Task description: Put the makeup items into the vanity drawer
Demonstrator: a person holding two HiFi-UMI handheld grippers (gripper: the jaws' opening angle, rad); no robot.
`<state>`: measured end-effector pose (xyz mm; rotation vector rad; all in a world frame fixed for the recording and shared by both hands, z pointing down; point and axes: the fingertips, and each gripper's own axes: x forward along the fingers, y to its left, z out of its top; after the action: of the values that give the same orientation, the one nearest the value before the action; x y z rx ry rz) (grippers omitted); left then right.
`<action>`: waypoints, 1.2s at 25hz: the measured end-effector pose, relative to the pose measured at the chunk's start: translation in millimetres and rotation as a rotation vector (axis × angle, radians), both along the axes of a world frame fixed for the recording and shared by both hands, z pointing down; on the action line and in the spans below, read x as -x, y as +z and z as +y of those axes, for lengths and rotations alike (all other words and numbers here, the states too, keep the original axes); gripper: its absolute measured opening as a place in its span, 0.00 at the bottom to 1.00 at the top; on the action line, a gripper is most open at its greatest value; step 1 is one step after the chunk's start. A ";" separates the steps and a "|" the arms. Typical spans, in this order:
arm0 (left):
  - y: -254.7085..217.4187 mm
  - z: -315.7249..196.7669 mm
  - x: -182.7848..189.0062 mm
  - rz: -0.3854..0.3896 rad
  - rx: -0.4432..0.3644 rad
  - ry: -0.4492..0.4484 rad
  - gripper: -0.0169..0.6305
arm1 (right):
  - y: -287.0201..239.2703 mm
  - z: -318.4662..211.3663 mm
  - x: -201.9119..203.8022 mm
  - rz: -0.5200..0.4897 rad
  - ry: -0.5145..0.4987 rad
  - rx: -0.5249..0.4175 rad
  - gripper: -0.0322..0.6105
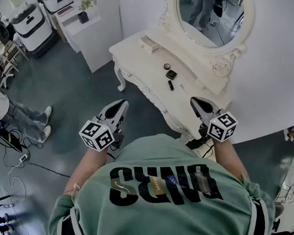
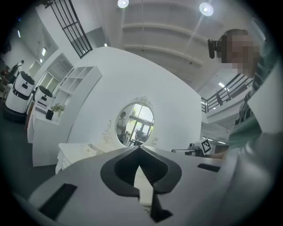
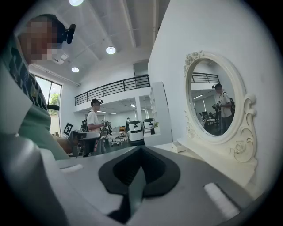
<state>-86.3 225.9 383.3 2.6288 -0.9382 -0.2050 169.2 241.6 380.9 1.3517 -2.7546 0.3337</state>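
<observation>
The jaws of the left gripper (image 2: pixel 139 150) are closed tip to tip with nothing between them; through the dark-lined gap behind the tips only pale furniture shows. The jaws of the right gripper (image 3: pixel 141 150) are likewise pressed together and empty.

In the head view the left gripper (image 1: pixel 117 109) hangs over the grey floor (image 1: pixel 78 89), off the front edge of the white carved vanity's surface (image 1: pixel 145 63). The right gripper (image 1: pixel 196 103) hangs over the near end of that surface, by its front edge. Each is held in one hand of the person in a green printed shirt (image 1: pixel 158 190), and both point away from the body.

The makeup items lie in a short row about halfway along the surface, well apart from both grippers. They are a small round dark compact (image 1: pixel 167 66) farthest away, a square black compact (image 1: pixel 171 74) just beside it, and a short black tube (image 1: pixel 171 85) nearest the person. None of them is touched. Which part of the vanity's front is the drawer cannot be made out.

A small white box (image 1: pixel 149 42) sits near the far end of the surface. An oval mirror in a white ornate frame (image 1: pixel 211 9) stands along the back edge. Beyond the far end stands a white cabinet (image 1: pixel 93 37) with a potted plant (image 1: pixel 83 11) on top. A second person (image 1: pixel 3 109) sits at the left of the floor.
</observation>
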 end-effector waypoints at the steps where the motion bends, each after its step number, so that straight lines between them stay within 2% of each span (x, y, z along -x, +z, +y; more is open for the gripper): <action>1: -0.8 0.2 -1.2 -0.002 0.000 -0.001 0.03 | -0.2 0.1 -1.4 -0.001 -0.001 0.001 0.06; 11: -3.2 -7.0 -24.5 -0.018 0.004 -0.006 0.03 | 0.5 -11.7 -21.9 -0.020 -0.011 0.014 0.06; 19: -1.7 -19.5 -58.9 -0.019 0.016 -0.024 0.03 | 6.7 -27.2 -57.7 -0.045 -0.020 0.036 0.06; 25: 9.1 -40.6 -83.4 -0.015 0.056 -0.023 0.03 | 28.6 -50.7 -77.8 -0.034 -0.050 0.059 0.06; 27: 12.5 -53.2 -83.4 -0.028 0.063 -0.006 0.03 | 34.7 -66.7 -78.1 -0.051 -0.032 0.079 0.06; 30: 21.2 -80.7 -65.5 -0.056 0.056 0.022 0.03 | 45.2 -89.2 -58.1 -0.055 -0.018 0.086 0.06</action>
<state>-20.9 145.2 404.5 2.6045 -0.9187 -0.0983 227.3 152.4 426.2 1.3155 -2.7593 0.4893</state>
